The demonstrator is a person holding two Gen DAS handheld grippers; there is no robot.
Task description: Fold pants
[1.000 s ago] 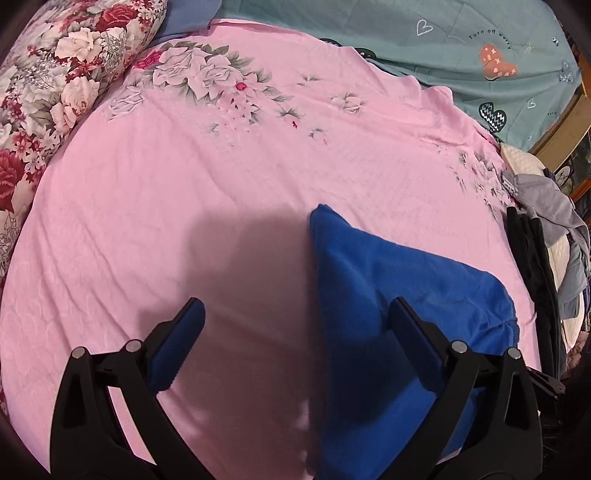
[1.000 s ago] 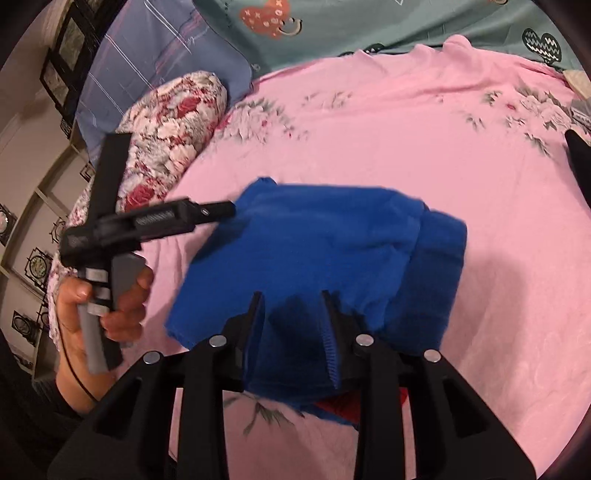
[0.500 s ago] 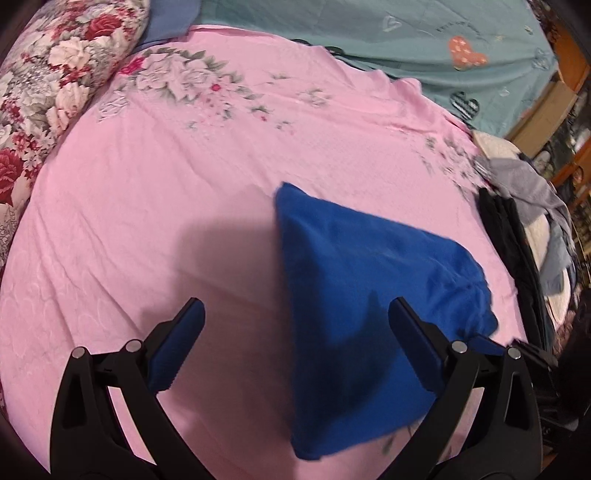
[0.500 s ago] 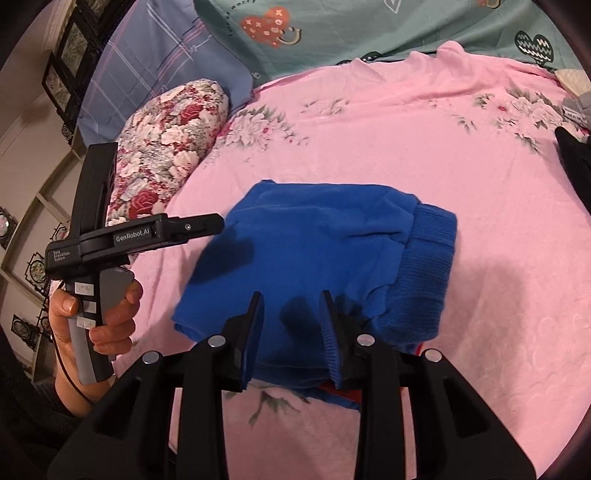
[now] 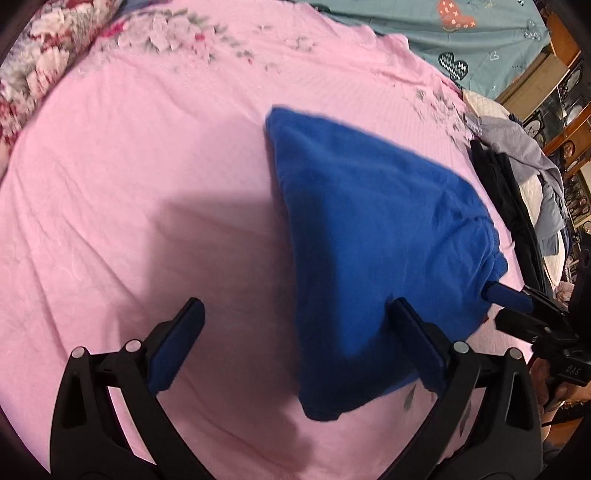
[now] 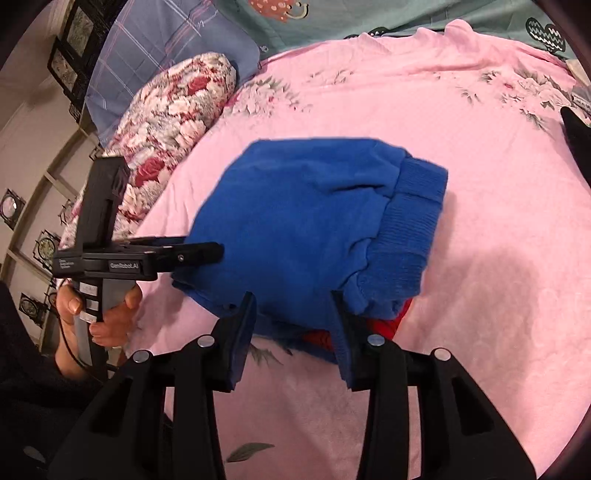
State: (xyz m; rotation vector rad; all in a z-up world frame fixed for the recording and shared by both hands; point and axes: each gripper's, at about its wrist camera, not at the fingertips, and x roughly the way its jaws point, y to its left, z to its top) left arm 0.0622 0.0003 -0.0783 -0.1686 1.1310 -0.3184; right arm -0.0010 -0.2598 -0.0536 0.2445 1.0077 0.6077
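The blue pants lie folded into a compact bundle on the pink floral bedsheet; in the right wrist view the bundle shows its ribbed waistband at the right and a bit of red fabric under its near edge. My left gripper is open and empty, its right finger over the bundle's near edge. It also shows in the right wrist view, held by a hand. My right gripper is open, its fingers either side of the bundle's near edge, not clamping it.
A floral pillow and a blue plaid pillow lie at the bed's far left. A teal blanket covers the far side. A pile of dark and grey clothes sits at the bed's right edge.
My right gripper has opened wider and let go of the pants' edge; the bundle now lies flat. My left gripper has pulled back, staying open.
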